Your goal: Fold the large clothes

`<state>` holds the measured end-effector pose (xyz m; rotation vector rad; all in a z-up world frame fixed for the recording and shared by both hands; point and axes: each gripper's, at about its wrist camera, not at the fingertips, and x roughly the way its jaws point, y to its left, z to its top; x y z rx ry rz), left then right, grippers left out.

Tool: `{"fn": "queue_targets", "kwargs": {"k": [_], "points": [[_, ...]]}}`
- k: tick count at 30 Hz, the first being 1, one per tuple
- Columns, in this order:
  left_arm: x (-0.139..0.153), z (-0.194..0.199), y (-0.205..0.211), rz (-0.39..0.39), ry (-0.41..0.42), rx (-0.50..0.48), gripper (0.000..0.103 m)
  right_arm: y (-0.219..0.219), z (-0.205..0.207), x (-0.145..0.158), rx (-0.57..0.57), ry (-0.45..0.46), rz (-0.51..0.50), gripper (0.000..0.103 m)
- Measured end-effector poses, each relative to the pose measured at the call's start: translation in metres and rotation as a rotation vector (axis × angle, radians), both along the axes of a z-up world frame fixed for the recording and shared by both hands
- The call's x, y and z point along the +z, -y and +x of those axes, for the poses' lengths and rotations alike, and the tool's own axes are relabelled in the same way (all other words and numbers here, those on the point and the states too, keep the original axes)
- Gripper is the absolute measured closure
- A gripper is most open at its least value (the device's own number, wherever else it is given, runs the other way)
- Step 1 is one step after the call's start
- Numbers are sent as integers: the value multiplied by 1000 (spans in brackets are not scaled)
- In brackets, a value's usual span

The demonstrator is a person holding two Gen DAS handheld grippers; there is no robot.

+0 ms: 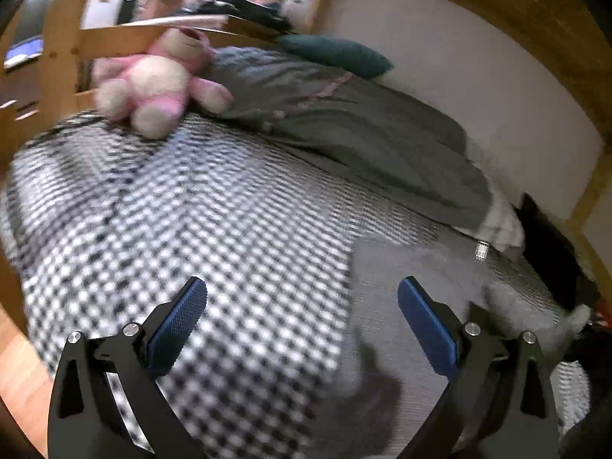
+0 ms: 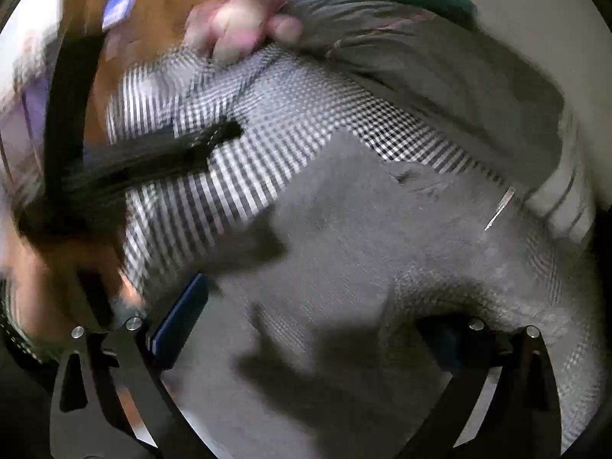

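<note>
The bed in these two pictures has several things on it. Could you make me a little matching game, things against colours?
Things:
1. plush toy
2. bedsheet
3. pillow
4. garment

Colours:
A. dark green
B. plain grey
C. pink and white
D. black-and-white check

Pairs: 1-C, 2-D, 3-A, 4-B

Open checkered bed lay ahead; a pink plush toy, grey duvet and wooden frame blocked the far side.
</note>
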<state>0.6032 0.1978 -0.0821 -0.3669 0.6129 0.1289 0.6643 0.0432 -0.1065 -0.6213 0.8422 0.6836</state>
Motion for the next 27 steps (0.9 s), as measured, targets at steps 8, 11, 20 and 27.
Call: {"fn": "queue_targets", "kwargs": {"k": [8, 11, 20, 27], "points": [[72, 72, 78, -94, -141, -814, 5, -11, -42, -72, 131, 119, -229, 3], [61, 94, 168, 185, -403, -1054, 5, -24, -48, -87, 134, 172, -296, 3], [-54, 91, 313, 906, -847, -1195, 9, -14, -36, -88, 47, 101, -257, 3], [-3, 138, 237, 442, -698, -962, 90, 0, -47, -90, 26, 143, -219, 3]]}}
